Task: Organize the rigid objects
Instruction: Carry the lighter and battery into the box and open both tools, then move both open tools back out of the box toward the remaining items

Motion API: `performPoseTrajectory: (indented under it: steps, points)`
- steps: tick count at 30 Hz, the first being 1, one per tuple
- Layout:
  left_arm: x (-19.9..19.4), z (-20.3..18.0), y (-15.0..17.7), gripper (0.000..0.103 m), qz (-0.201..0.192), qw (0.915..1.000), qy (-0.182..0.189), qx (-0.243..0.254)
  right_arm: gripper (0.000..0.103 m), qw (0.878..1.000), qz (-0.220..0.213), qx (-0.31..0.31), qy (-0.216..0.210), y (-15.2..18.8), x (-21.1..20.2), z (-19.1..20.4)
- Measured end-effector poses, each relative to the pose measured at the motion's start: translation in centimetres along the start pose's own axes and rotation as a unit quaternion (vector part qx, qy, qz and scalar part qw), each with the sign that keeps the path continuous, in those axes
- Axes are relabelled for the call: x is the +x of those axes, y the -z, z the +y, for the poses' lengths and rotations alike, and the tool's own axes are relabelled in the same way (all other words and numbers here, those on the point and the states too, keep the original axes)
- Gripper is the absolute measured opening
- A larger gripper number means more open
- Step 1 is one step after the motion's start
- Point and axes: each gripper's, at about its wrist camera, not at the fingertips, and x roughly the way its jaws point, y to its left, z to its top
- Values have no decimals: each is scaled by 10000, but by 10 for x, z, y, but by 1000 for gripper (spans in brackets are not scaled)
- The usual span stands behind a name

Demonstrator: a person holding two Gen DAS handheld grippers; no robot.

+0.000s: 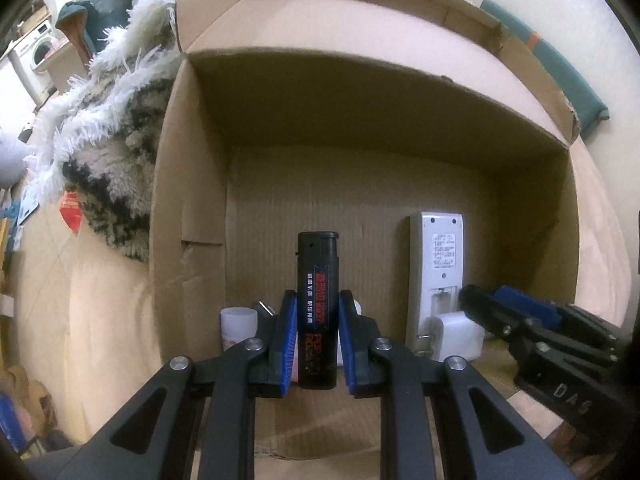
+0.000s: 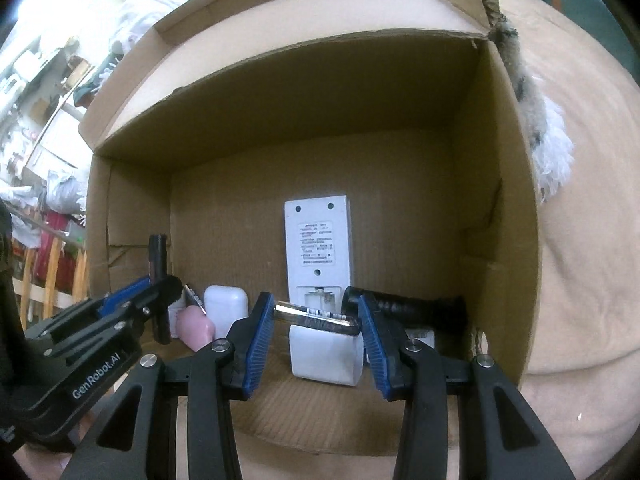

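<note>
From my left wrist view, my left jaws [image 1: 318, 344] are clenched on a black lighter [image 1: 318, 304], which stands upright between the 2 blue pads with its cap toward the far wall of the cardboard box [image 1: 192, 208]. I hold it low on the body, I judge, so the long end goes down first onto the box floor. A white remote [image 1: 437, 248] lies face down right of it, battery bay open, with a white charger [image 1: 456, 334] at its near end. A small white tube [image 1: 238, 322] sits at the near left. My right jaws [image 1: 516, 312] enter from the right edge.

From my right wrist view, those right jaws [image 2: 316, 336] are grasping a battery [image 2: 318, 317] crosswise, end to end between the pads, so it stays level above the charger. The remote lies just beyond. A dark cylinder [image 2: 420, 306] lies to the right, and a white case [image 2: 226, 304] and a pink thing [image 2: 194, 326] to the left, beside my other tool with its lighter. Both loads hang inside the box, seemingly bound for bare floor.
</note>
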Motion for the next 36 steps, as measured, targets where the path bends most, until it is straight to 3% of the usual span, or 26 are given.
performPoseTrajectory:
  steps: [6, 8, 10, 12, 14, 27, 36]
  points:
    - [6, -6, 4, 18, 33, 9999, -79, 80, 47, 9999, -77, 84, -97, -1, -5, -3]
    - [8, -9, 5, 19, 31, 9998, -150, 129, 57, 9998, -146, 80, -120, 1, -9, -6]
    - [8, -11, 5, 26, 17, 9996, -209, 182, 68, 9995, -267, 76, -172, 0, -16, -10]
    - [6, -13, 6, 43, -21, 9996, -209, 176, 71, 9990, -387, 74, -209, -2, -23, -11]
    - [1, -15, 6, 51, -121, 9996, -219, 148, 76, 9986, -465, 110, -237, -3, -26, -14]
    - [-34, -8, 7, 53, -479, 9982, -326, 126, 79, 9946, -733, 498, -542, -4, -48, -27]
    - [-80, 4, 15, 53, -836, 9955, -438, 30, 79, 9885, -1244, 423, -752, 13, -83, -27]
